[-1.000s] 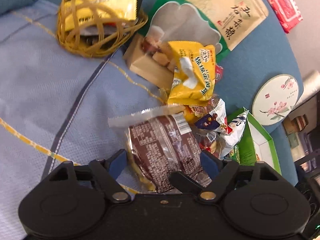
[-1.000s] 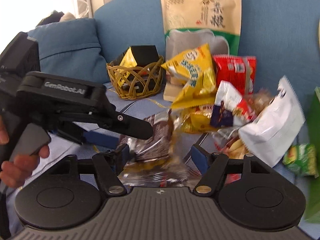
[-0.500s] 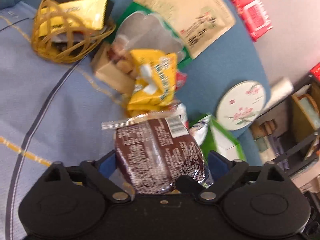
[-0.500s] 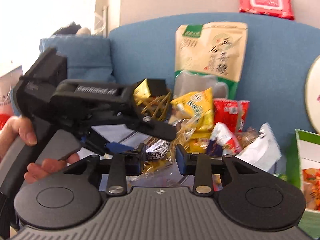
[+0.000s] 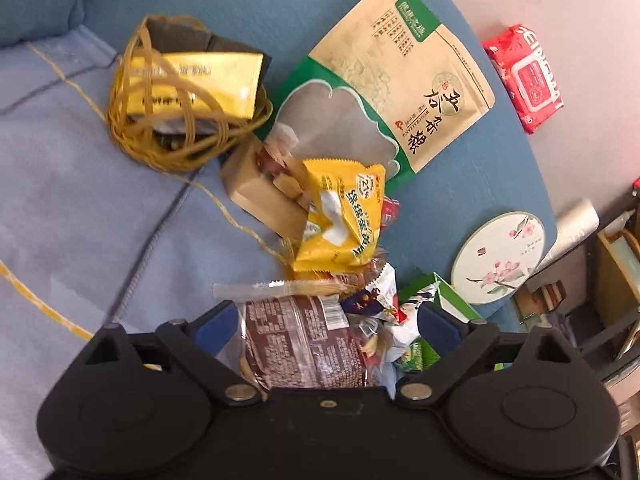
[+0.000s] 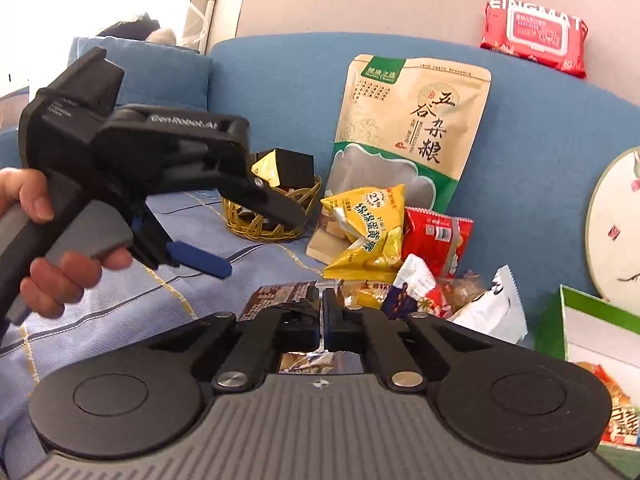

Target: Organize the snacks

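A brown snack packet point(image 5: 304, 344) lies between my left gripper's point(image 5: 320, 322) open blue fingers, not clamped. My right gripper point(image 6: 322, 312) is shut on this brown packet point(image 6: 276, 296), pinching its edge. A pile of snacks lies beside it: a yellow packet point(image 5: 340, 220), a red packet point(image 6: 436, 240), a white packet point(image 6: 492, 312). A woven basket point(image 5: 180, 120) holding a yellow pouch point(image 5: 188, 84) sits at the back left on the sofa. In the right wrist view the left gripper point(image 6: 200, 256) is held above the seat.
A big beige and green grain bag point(image 5: 392, 80) leans on the blue sofa back point(image 6: 540, 152). A red wipes pack point(image 6: 536, 36) sits on top of it. A round flowered fan point(image 5: 500, 256) and a green box point(image 6: 592, 336) are at the right.
My right gripper has closed on the brown packet's edge. My left gripper has opened, let the packet go and lifted back a little.
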The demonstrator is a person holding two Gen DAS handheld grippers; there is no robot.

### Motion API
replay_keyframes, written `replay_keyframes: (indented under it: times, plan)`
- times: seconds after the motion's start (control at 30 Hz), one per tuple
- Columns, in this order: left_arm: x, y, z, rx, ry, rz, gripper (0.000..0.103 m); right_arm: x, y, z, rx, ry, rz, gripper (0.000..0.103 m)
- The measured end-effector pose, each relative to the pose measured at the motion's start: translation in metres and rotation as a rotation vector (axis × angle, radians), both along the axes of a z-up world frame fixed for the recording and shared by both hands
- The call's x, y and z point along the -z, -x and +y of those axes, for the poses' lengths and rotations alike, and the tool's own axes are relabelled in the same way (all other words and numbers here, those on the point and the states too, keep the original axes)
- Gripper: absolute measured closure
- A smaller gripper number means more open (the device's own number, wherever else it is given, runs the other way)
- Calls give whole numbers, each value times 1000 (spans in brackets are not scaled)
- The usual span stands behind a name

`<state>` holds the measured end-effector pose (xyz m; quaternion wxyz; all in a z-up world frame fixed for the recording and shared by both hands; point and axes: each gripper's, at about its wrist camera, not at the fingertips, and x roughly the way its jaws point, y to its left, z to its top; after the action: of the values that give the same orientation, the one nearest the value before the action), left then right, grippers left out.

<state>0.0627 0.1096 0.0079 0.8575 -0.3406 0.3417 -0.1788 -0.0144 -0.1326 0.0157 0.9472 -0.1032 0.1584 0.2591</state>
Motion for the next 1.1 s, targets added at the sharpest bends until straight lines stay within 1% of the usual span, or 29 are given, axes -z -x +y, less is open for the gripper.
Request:
replay_keyframes:
  times: [0.03, 0.1, 0.17, 0.2, 0.23, 0.27, 0.33, 0.4, 0.47, 0.5, 0.53, 0.57, 0.6, 0.63, 0.67, 0.73, 0.8, 0.83, 0.87, 0.9, 0.93, 1.0, 1.03, 1.07, 1.1]
  plan:
    - [-2, 0, -1, 11, -16, -2, 0, 1, 0, 1, -5, 0, 2, 102]
    - [-5, 1, -5, 20, -67, 1, 0, 3, 0, 3, -9, 2, 14, 95]
    - [-2, 0, -10, 37, -111, 8, 0, 9, -4, 3, -6, -12, 47, 49]
    - [2, -2, -12, 47, -118, 24, 0, 12, -6, 2, 1, -22, 68, 34]
    - [7, -4, -14, 57, -116, 47, 4, 15, -9, 1, 8, -32, 93, 7]
    - [12, -6, -16, 61, -112, 73, 7, 18, -12, 0, 18, -47, 112, 0]
    - [21, -8, -18, 63, -97, 104, 10, 25, -21, 0, 22, -77, 160, 0]
    - [24, -9, -22, 71, -78, 106, 11, 32, -32, 1, 8, -102, 213, 0]
    - [26, -10, -26, 83, -67, 88, 11, 40, -39, 6, -12, -112, 239, 0]
    - [25, -9, -29, 81, -67, 83, 11, 41, -39, 9, -13, -104, 231, 0]
    - [25, -9, -30, 82, -68, 76, 11, 41, -37, 11, -17, -91, 221, 9]
    - [25, -8, -31, 89, -64, 68, 11, 38, -34, 12, -22, -88, 212, 13]
    - [24, -8, -31, 103, -46, 61, 11, 34, -31, 12, -22, -87, 200, 14]
    - [22, -6, -31, 121, -18, 50, 11, 29, -26, 13, -22, -67, 170, 19]
    - [19, -5, -31, 141, 7, 38, 11, 24, -20, 15, -18, -23, 121, 21]
    - [13, -2, -33, 151, 17, 18, 11, 14, -4, 24, 13, 121, -3, 21]
    - [6, 0, -30, 126, -9, -9, 10, 12, 15, 35, 52, 302, -170, 22]
    - [4, 1, -26, 106, -13, -20, 7, 14, 23, 42, 55, 395, -251, 21]
    - [2, 2, -21, 80, -9, -23, 2, 19, 32, 47, 45, 475, -320, 21]
    - [2, 2, -16, 53, 0, -18, 2, 25, 38, 53, 22, 542, -365, 20]
    - [2, 1, -11, 35, 7, -11, 2, 33, 43, 59, -6, 594, -388, 17]
    - [-1, -1, -3, 21, 7, 0, 2, 50, 50, 69, -81, 635, -402, 16]
    - [-3, -1, 1, 9, -8, 0, 2, 57, 53, 73, -126, 642, -383, 12]
    - [-7, 0, 3, 3, -39, -8, 2, 61, 58, 76, -152, 637, -379, 5]
    - [-10, 0, 3, 3, -77, -17, 2, 64, 62, 78, -174, 625, -378, 5]
